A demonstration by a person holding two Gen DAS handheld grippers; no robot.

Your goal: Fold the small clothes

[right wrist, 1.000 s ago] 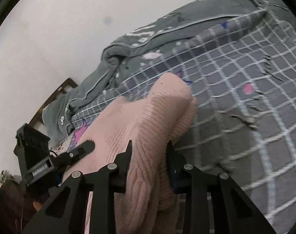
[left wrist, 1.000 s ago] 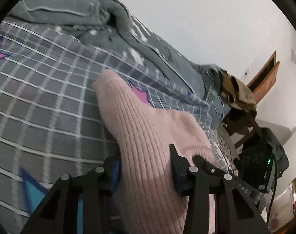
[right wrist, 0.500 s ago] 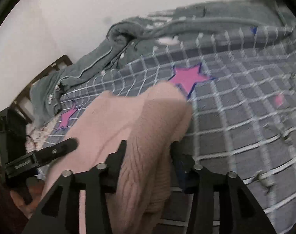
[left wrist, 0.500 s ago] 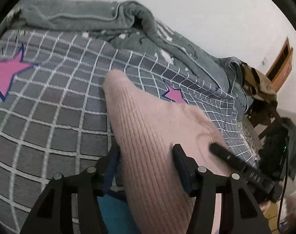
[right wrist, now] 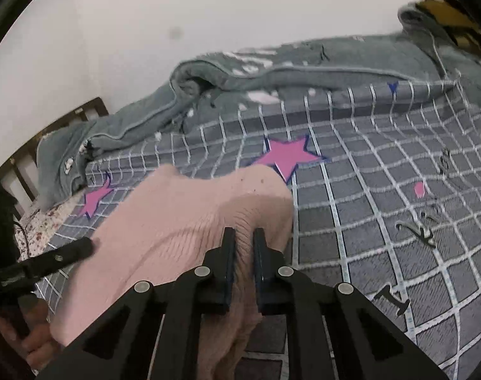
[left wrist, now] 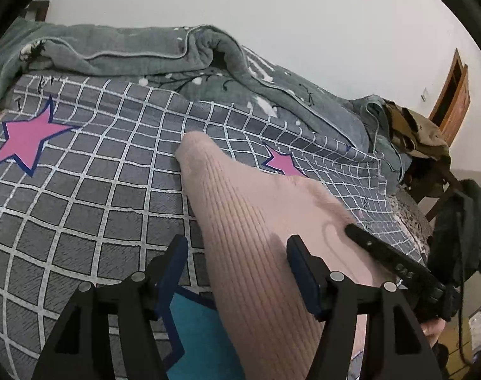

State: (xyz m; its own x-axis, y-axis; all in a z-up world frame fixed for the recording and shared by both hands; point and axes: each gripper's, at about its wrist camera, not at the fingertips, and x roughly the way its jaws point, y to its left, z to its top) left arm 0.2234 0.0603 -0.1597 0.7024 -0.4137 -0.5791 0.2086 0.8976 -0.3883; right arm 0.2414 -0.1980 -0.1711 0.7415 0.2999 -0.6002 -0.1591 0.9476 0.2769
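A pink ribbed knit garment [left wrist: 256, 221] lies on a grey checked bedsheet [left wrist: 91, 196] with pink stars. My left gripper [left wrist: 237, 247] is open, its blue-padded jaws apart with the garment's left edge lying between them. My right gripper [right wrist: 243, 237] is shut on a fold of the pink garment [right wrist: 183, 218] near its right edge. The right gripper's black finger [left wrist: 386, 259] shows at the right in the left wrist view. The left gripper's finger [right wrist: 50, 259] shows at the left in the right wrist view.
A rumpled grey-green blanket [left wrist: 145, 50] lies along the wall at the far side of the bed. A chair with piled clothes [left wrist: 420, 139] stands off the bed's end. A wooden headboard [right wrist: 50, 133] stands at the bed's other end.
My left gripper has opened and let go of the garment. My right gripper has closed tighter on its fold. Both have lowered toward the sheet, and the garment now lies flatter.
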